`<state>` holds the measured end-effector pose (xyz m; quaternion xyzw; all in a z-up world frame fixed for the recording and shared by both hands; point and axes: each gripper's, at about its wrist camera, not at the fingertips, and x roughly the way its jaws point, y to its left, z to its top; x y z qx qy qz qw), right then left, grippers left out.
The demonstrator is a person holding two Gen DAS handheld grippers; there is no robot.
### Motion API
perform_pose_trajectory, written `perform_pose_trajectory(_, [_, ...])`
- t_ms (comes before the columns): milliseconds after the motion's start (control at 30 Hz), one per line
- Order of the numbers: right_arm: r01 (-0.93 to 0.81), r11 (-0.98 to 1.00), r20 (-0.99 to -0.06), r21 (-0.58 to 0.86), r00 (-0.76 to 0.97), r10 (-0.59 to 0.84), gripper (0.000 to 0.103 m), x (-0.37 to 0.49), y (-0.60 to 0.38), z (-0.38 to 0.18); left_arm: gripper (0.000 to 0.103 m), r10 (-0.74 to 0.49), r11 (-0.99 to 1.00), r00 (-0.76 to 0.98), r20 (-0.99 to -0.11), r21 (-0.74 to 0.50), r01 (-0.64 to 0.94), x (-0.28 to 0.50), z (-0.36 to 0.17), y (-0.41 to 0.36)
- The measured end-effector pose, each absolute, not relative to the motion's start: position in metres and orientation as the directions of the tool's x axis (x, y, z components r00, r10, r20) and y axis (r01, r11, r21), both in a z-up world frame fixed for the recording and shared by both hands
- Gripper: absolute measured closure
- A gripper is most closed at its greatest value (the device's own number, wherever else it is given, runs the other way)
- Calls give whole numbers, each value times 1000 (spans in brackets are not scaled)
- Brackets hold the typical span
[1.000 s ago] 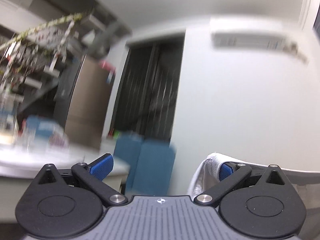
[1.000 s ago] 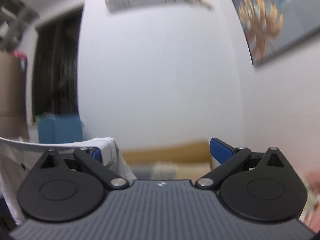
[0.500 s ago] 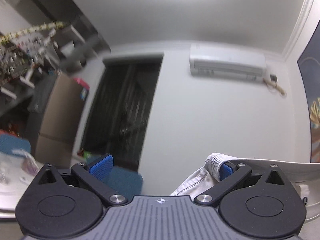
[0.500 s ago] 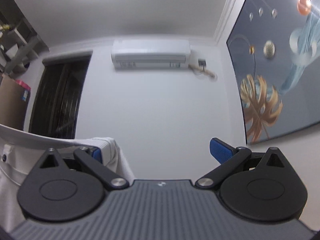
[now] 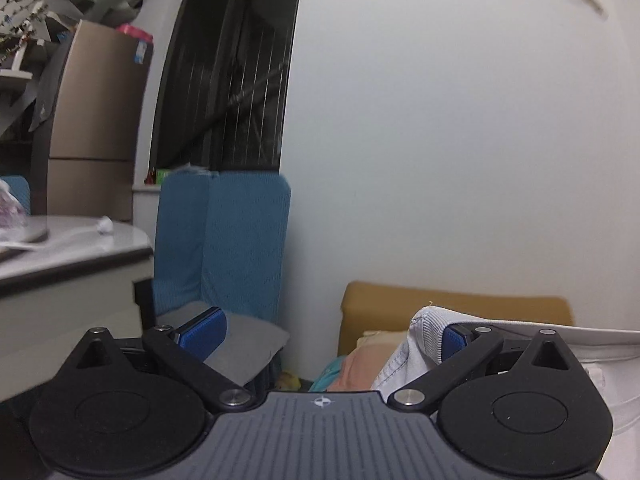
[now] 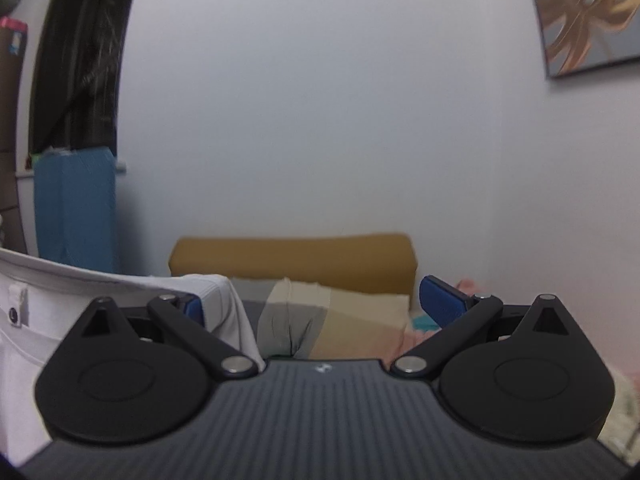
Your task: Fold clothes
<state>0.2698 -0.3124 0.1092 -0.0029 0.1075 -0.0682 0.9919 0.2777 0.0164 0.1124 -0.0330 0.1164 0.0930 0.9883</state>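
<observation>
Garment (image 5: 424, 332) strung taut between the tools — hooked over left gripper's (image 5: 332, 334) inner finger and right gripper's (image 6: 316, 300) inner finger, jaws spread wide, pinching nothing.

Both wrist cameras sit just behind their own black gripper linkages, which fill the lower third of each frame, and face roughly level toward a plain white wall (image 5: 440, 140). The left view also takes in the dark doorway (image 5: 228, 72) at upper left. Both views share the mustard-yellow padded headboard (image 6: 292, 260), the upright blue cushion (image 5: 224, 240) and a stretched white garment (image 6: 24, 320).
</observation>
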Motion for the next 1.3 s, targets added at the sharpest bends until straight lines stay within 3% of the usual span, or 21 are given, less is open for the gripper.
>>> perform_pose_trajectory(233, [133, 991, -397, -10, 909, -126, 0, 456, -306, -36, 0, 163, 981, 864, -477, -18, -195, 424, -25, 31])
perform_pose_trajectory(433, [87, 996, -581, -11, 810, -77, 0, 538, -301, -139, 1, 148, 981, 738, -658, 4, -193, 549, -144, 43])
perform_pose_trajectory(567, [-9, 999, -751, 41, 660, 36, 0, 572, -301, -167, 2, 100, 986, 734, -672, -29, -162, 530, -139, 48])
perform_pose_trajectory(667, [-77, 987, -821, 142, 548, 161, 0, 578, -294, -175, 1, 61, 989, 735, -675, -58, -136, 509, -130, 52])
perform_pose_trajectory(733, [-61, 973, -822, 222, 525, 220, 0, 574, -294, -175, 1, 35, 990, 736, -677, -77, -118, 495, -124, 54])
perform_pose_trajectory(867, [2, 939, -741, 345, 615, 271, 0, 541, -295, -156, 0, -17, 990, 735, -678, -115, -84, 466, -113, 59])
perform_pose_trajectory(1033, [-7, 934, -639, 358, 727, 251, 0, 467, -292, -123, 0, -81, 986, 732, -676, -163, -41, 431, -98, 66])
perform_pose_trajectory(1300, [-44, 940, -530, 338, 817, 229, 0, 293, -275, -54, 0, -118, 950, 776, -620, -298, -93, 266, -38, 102])
